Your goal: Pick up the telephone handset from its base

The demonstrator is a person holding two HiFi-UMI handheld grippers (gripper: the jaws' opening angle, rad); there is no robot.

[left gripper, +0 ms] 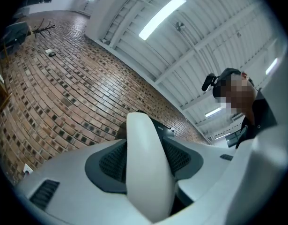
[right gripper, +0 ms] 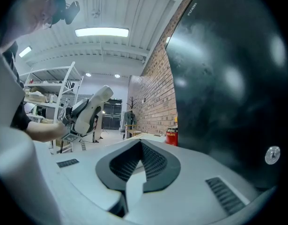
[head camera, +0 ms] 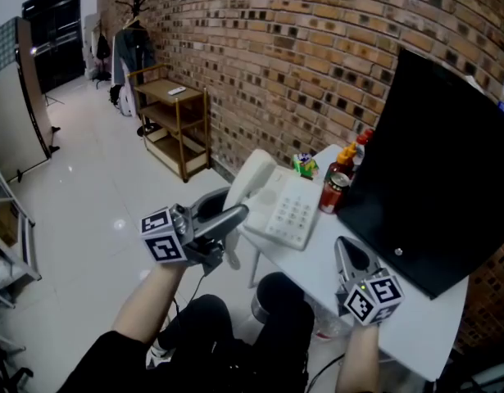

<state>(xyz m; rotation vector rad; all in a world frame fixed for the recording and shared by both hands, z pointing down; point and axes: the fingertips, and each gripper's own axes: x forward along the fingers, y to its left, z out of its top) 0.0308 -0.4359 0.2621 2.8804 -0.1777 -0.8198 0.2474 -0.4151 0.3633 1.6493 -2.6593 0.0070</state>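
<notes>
L gripper [head camera: 235, 216] clamped on handset [head camera: 253, 177], ctr-left of head view. Handset is up off phone base [head camera: 291, 211], tilted, fills the gap btw the pads in left gripper view. R gripper [head camera: 347, 250] lower right over white table [head camera: 317, 273], jaws closed, nothing in them.

text: none legible | monitor [right gripper: 218, 78] logo: too small to read
</notes>
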